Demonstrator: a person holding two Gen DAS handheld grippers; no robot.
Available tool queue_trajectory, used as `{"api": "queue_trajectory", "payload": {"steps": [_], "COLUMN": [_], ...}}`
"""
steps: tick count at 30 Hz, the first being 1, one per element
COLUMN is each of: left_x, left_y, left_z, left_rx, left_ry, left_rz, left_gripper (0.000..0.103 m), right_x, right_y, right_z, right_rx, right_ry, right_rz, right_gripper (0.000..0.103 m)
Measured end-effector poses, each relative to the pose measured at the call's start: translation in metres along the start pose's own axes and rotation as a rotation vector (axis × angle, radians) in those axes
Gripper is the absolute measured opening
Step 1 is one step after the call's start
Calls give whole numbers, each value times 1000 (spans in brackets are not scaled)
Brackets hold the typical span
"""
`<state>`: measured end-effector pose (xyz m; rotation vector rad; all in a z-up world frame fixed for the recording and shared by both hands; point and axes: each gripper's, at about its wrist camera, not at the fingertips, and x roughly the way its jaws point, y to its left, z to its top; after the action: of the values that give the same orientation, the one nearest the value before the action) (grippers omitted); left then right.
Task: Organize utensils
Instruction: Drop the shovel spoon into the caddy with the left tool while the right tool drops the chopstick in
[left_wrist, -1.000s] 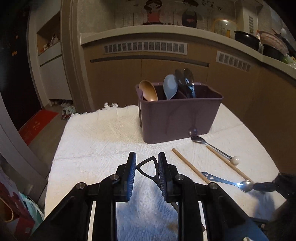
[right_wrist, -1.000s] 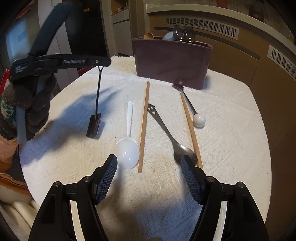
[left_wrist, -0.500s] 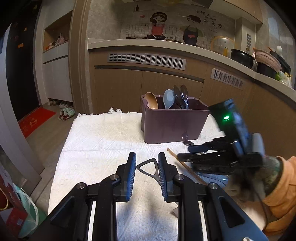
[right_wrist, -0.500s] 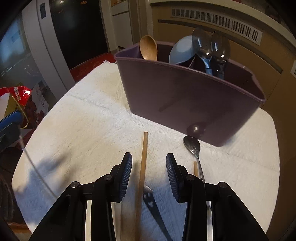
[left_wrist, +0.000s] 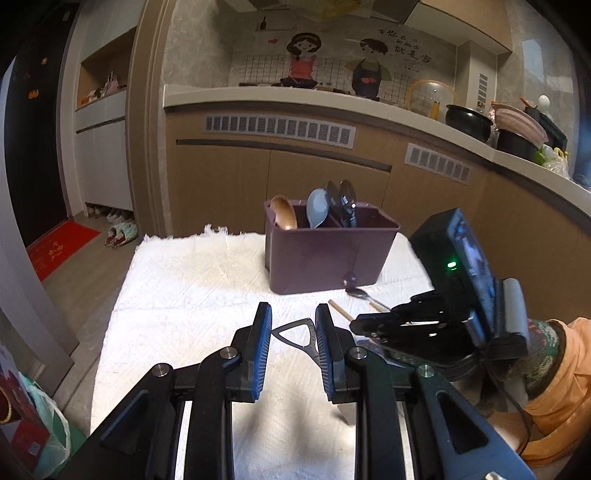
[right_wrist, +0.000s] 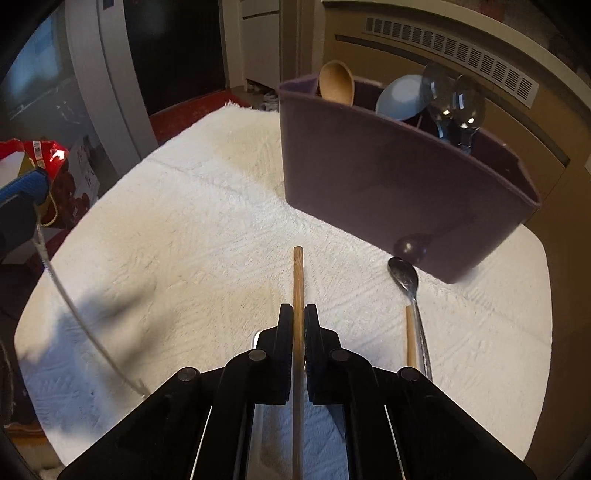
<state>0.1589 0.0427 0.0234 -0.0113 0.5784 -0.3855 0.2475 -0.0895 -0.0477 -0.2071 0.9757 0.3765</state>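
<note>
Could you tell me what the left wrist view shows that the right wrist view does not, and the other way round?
Only the left wrist view shows the left gripper shut on a black utensil handle, the kitchen counter with wall cartoons, and the right gripper's body from outside. Only the right wrist view shows the right gripper shut on a wooden chopstick, and a second chopstick beside the metal spoon. Both show the purple caddy holding spoons, that metal spoon in front of it, and the white cloth.
</note>
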Motion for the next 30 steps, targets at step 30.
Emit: {"api": "queue_trajectory", "payload": {"steps": [30], "left_x": [-22], "left_y": [-67], "left_z": [135], "left_rx": [290], "left_ry": [-282], "left_rz": [165], "left_gripper": [21], "right_x": [-209], "right_y": [-59], "right_z": [40], "right_rx": [88], "right_ry": [-603], "right_rz": [-8], "right_gripper": [6]}}
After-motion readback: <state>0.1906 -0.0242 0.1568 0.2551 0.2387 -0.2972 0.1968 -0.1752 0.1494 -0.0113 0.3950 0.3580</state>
